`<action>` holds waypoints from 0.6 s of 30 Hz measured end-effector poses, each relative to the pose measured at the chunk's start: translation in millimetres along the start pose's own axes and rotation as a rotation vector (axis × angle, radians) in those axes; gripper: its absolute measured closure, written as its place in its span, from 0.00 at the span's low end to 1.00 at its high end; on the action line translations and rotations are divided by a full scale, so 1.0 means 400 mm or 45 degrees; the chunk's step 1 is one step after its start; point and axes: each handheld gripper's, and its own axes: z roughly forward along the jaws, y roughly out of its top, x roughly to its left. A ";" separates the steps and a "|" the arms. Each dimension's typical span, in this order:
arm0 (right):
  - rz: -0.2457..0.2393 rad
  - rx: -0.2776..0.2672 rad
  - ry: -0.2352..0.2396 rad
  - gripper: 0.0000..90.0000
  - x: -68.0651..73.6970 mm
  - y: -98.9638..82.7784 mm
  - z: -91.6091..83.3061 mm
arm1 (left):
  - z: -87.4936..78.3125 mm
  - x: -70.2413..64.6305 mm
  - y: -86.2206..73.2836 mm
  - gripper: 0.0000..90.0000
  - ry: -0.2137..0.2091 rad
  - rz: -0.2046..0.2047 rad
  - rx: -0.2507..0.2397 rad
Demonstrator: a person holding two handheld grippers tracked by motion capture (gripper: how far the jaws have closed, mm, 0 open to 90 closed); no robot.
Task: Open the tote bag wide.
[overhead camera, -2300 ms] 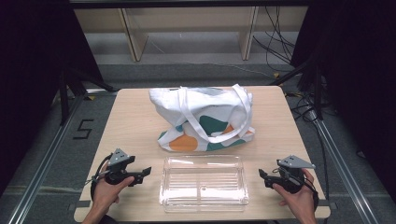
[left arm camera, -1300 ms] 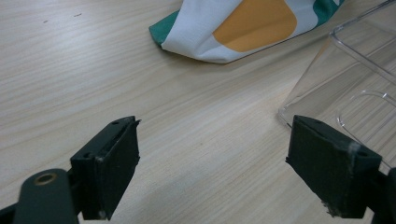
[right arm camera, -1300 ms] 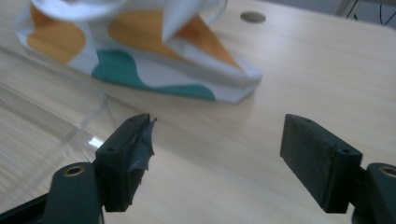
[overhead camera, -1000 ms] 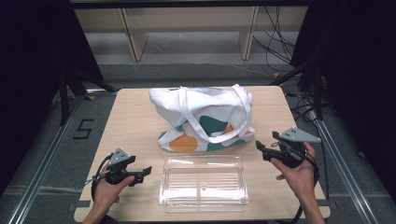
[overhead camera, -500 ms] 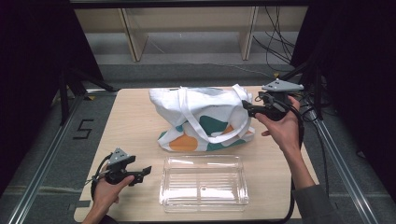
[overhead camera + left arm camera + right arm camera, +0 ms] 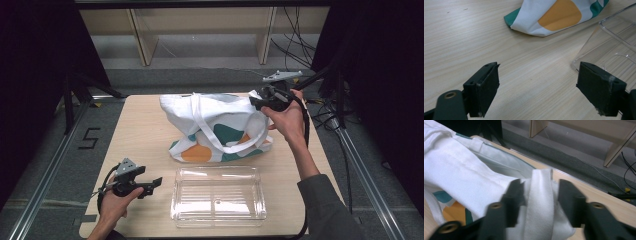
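A white tote bag (image 6: 215, 125) with orange and green patches lies on the wooden table (image 6: 140, 130). My right gripper (image 6: 257, 102) is at the bag's far right corner. In the right gripper view its jaws (image 6: 540, 186) stand on either side of a white strap (image 6: 540, 205) of the bag (image 6: 461, 177). They have just been closing on the strap, and I see no firm pinch. My left gripper (image 6: 155, 184) rests at the front left, open with nothing between its jaws (image 6: 537, 92). It faces the bag's corner (image 6: 549, 15).
A clear plastic container (image 6: 216, 171) sits at the front middle of the table, just right of the left gripper, and its corner (image 6: 609, 32) appears in the left gripper view. Wooden shelf legs and cables stand on the floor beyond the table's far edge.
My right gripper rose from the front right of the table and travelled to the bag's far right corner, where its jaws narrowed around the strap. The left gripper stayed put.
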 end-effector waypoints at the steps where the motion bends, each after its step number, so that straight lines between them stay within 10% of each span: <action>1: -0.035 0.015 -0.004 0.77 0.001 0.001 -0.001 | 0.002 -0.002 0.003 0.19 0.001 -0.020 -0.021; 9: -0.100 -0.050 0.054 0.94 0.010 -0.001 -0.061 | -0.010 -0.010 0.058 0.24 -0.048 -0.003 -0.086; 18: -0.218 -0.152 0.103 0.96 0.064 -0.013 -0.162 | -0.005 -0.083 0.256 0.31 -0.161 0.117 -0.218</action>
